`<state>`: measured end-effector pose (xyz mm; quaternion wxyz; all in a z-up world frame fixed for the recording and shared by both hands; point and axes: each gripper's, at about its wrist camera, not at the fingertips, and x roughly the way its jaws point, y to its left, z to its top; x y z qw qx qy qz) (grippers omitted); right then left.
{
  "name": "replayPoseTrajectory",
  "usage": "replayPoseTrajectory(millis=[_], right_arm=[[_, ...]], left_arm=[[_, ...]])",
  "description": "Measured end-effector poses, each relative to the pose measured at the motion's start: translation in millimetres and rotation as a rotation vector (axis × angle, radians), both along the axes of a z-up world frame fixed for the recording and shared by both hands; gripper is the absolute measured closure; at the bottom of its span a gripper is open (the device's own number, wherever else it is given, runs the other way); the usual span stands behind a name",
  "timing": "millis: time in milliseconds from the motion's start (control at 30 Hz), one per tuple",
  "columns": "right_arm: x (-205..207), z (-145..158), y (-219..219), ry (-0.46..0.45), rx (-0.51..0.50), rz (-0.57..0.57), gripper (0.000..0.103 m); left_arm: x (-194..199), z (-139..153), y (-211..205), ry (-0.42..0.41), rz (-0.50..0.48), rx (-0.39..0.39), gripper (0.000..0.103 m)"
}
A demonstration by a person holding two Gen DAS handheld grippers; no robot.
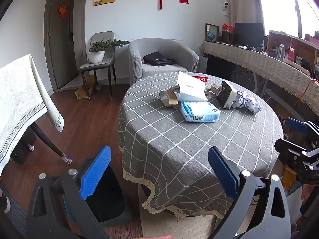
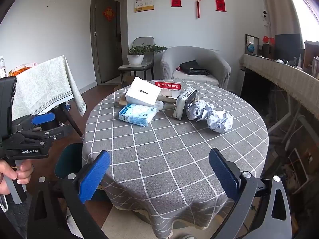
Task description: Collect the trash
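Note:
A round table with a grey checked cloth [image 1: 179, 139] [image 2: 169, 149] carries trash at its far side: a blue-white tissue pack [image 1: 200, 112] [image 2: 138, 114], a white box [image 1: 192, 89] [image 2: 144, 92], a red SanDisk card [image 2: 168, 85], cardboard scraps [image 1: 169, 98], a dark-faced packet [image 1: 225, 96] [image 2: 184, 102] and two crumpled paper balls [image 1: 247, 101] [image 2: 209, 114]. A dark bin [image 1: 103, 195] [image 2: 66, 161] stands on the floor left of the table. My left gripper [image 1: 159, 169] is open near the table's front-left edge. My right gripper [image 2: 159, 171] is open over the front edge. Both are empty.
A second table with a pale cloth [image 1: 22, 99] [image 2: 45, 83] stands at left. A grey armchair [image 1: 163, 57] with a black bag, a chair with a potted plant [image 1: 97, 53] and a long cluttered desk [image 1: 269, 63] lie beyond. The other gripper shows at each view's side [image 1: 299, 139] [image 2: 30, 135].

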<state>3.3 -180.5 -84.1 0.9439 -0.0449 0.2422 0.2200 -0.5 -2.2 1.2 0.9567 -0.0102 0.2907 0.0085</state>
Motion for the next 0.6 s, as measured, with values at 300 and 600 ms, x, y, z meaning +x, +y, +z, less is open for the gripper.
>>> replayPoseTrajectory(millis=[300, 600], right_arm=[[-0.4, 0.2, 2.6, 0.001, -0.001, 0.002, 0.003], [0.6, 0.0, 0.8, 0.003, 0.003, 0.005, 0.003]], left_arm=[[0.0, 1.8, 2.0, -0.004, 0.003, 0.001, 0.003], [-0.3, 1.2, 2.7, -0.002, 0.006, -0.003, 0.003]])
